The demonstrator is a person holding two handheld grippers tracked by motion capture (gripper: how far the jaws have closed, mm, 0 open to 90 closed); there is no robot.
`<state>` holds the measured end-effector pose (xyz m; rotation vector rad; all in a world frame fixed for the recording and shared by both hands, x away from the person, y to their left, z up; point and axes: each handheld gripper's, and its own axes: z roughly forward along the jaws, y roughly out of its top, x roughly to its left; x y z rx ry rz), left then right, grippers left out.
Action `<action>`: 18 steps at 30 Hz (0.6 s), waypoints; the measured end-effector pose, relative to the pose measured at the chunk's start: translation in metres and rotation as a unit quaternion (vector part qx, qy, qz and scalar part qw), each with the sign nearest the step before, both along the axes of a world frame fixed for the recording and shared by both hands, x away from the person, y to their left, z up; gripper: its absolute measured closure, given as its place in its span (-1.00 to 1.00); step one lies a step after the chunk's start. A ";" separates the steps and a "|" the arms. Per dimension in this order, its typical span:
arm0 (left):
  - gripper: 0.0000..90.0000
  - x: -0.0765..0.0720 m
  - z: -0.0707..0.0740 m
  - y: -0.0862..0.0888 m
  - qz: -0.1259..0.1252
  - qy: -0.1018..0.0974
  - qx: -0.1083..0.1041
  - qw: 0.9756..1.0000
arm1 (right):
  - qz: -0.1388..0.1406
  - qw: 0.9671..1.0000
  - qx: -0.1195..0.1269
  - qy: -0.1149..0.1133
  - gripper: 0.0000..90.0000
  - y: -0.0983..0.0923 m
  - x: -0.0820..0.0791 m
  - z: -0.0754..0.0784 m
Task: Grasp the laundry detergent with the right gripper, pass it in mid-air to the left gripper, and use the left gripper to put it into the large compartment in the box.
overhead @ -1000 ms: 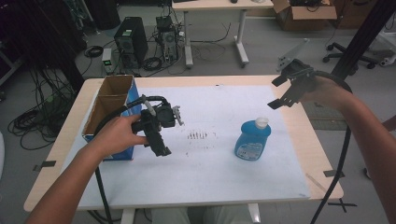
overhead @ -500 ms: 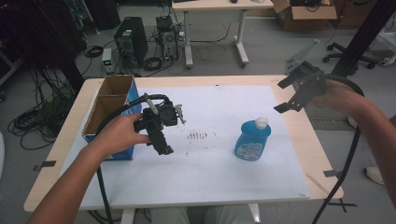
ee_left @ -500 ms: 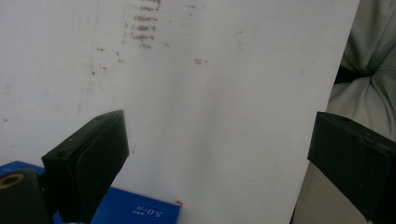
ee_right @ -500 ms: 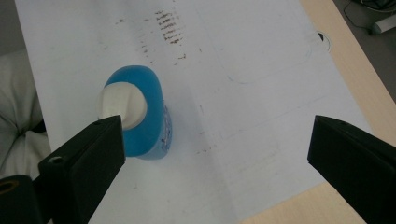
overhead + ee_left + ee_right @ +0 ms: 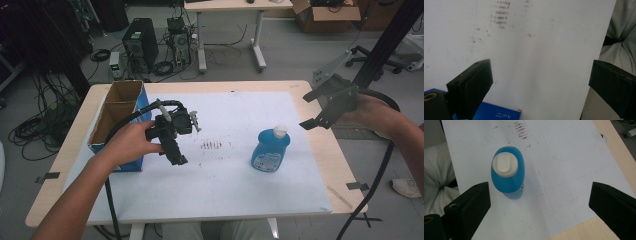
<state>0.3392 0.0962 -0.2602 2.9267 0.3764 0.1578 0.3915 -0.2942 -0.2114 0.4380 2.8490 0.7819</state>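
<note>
Blue plastic bottle (image 5: 270, 150) w/ a white flip cap (image 5: 280, 131) stands upright on the white sheet (image 5: 235, 185), right of the middle. Bottle is see-through blue, fat at the bottom, thin at the top, w/ a label on the front. From above, in the right gripper view, the bottle (image 5: 510, 178) looks like an oval and the cap (image 5: 505, 165) like a rounded white lid.

White sheet is smooth & flat and covers most of the wood table (image 5: 340, 155). Some small brown smudge marks (image 5: 211, 145) sit near the middle, between the left gripper and the bottle.

Cardboard box (image 5: 116, 117) stands at the left edge of the sheet. It's open on top, brown inside, blue outside.

Left gripper (image 5: 175, 150) is black, held by the left hand (image 5: 131, 143) just beside the box. Its jaws are wide apart w/ nothing between them. In the left gripper view (image 5: 539, 82) there's bare white sheet between the jaws, and a blue corner of the box (image 5: 496, 113) shows at the bottom. Bottle is well apart from this gripper.

Right gripper (image 5: 312, 107) is held up in the air by the right hand (image 5: 372, 112), above the table's right edge. Its jaws are wide apart, holding nothing. In the right gripper view (image 5: 539, 205) the bottle is below, near the left jaw, not touching it.
</note>
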 end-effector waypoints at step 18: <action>-0.88 -0.002 0.000 -0.003 -0.006 -0.001 0.003 1.000 | 0.014 1.000 0.020 0.014 -0.93 -0.002 -0.019 -0.016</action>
